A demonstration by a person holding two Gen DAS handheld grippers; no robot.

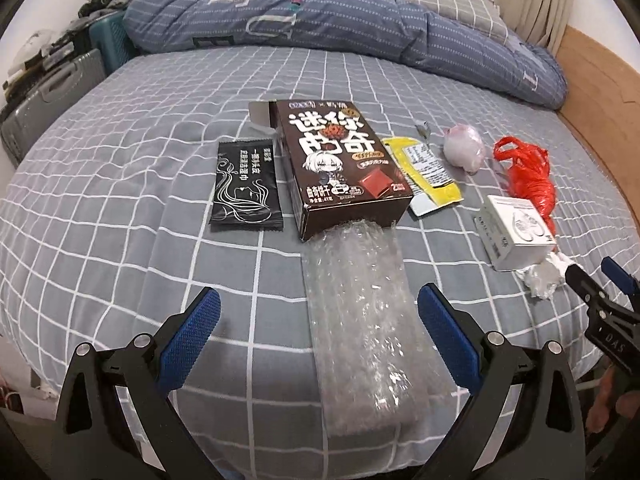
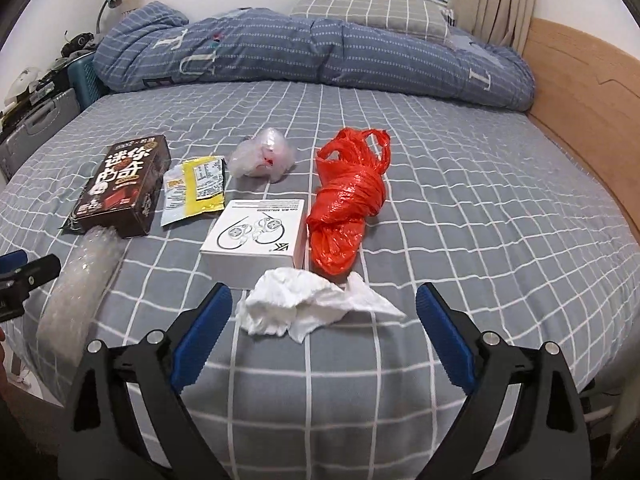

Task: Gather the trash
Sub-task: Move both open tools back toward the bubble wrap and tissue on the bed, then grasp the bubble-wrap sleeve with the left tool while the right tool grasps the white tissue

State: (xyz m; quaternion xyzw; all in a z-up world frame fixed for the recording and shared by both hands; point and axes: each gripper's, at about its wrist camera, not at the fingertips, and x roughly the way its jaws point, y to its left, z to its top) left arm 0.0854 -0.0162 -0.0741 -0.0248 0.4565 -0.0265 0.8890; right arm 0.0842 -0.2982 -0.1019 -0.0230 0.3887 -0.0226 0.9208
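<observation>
**Trash spread across the bed, both hand-held grippers open and empty**

A strip of bubble wrap (image 1: 356, 316) lay lengthwise on the grey checked bed (image 1: 120, 216), its long axis running from between the left hand-held gripper (image 1: 318, 320) fingers away to the brown cookie box (image 1: 340, 168), whose near end it touched. The box also pointed away, its opened flap at the far end. A black wet-wipe sachet (image 1: 246, 186) lay left of it, a yellow wrapper (image 1: 428, 172) right. The crumpled tissue (image 2: 312, 306) sat between the right hand-held gripper (image 2: 324, 328) fingers, untouched, just before the white earphone box (image 2: 256, 234). A twisted red plastic bag (image 2: 346, 204) stretched away beside that box. Both grippers stood wide open, holding nothing.
</observation>
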